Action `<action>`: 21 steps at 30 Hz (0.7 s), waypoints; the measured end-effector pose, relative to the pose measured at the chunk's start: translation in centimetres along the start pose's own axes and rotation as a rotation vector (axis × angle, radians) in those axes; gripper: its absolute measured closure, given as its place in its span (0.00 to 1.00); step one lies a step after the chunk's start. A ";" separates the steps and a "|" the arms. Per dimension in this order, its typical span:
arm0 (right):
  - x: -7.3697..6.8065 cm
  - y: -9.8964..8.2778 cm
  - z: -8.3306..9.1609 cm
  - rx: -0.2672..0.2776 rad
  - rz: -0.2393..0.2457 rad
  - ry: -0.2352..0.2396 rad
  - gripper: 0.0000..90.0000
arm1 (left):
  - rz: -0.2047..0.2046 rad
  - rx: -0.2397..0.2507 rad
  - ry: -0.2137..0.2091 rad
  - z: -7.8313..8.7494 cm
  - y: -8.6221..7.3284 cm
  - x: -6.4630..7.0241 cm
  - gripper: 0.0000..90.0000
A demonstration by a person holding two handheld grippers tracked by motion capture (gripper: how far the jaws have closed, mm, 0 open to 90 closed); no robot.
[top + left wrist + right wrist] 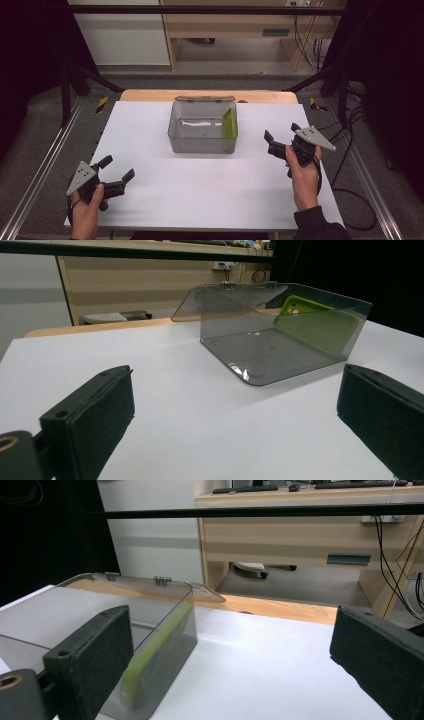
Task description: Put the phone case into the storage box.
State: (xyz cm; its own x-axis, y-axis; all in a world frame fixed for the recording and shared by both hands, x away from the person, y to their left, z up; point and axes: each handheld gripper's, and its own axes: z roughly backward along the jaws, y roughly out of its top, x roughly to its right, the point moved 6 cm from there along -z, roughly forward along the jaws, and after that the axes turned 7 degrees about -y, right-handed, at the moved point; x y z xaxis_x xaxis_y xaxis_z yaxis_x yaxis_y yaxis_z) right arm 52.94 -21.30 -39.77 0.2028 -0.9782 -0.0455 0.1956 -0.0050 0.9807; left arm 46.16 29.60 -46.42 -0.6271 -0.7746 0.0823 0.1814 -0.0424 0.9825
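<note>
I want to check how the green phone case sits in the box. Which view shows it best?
The left gripper view: the green phone case shows broadside, leaning on the box wall. The high view and the right gripper view show it edge-on.

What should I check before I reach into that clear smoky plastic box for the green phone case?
1. Clear smoky plastic box lid open: ok, it is hinged back.
2. Flat green phone case reachable: ok, it leans on edge against the box's right wall.
3. Left tongs open and empty: ok.
4. Right tongs open and empty: ok.
5. White tabletop free between the tongs and the box: ok.
6. Pale thing on the box floor: cannot tell what it is.
</note>
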 end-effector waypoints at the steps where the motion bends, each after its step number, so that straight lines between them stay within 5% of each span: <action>1: 0.1 -0.1 0.1 0.002 0.001 -0.002 0.05 | 0.000 0.001 0.001 0.0 0.0 0.0 0.02; 21: 0.9 -2.1 1.6 -0.001 0.026 0.010 0.05 | -0.004 -0.002 -0.002 -0.1 -0.1 0.2 0.02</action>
State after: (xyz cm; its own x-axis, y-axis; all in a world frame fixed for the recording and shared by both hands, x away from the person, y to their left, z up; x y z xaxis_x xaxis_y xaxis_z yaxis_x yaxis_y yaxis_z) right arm 51.21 -22.52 -41.55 0.2170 -0.9759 -0.0217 0.1909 0.0206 0.9814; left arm 46.09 29.34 -46.50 -0.6291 -0.7733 0.0787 0.1806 -0.0470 0.9824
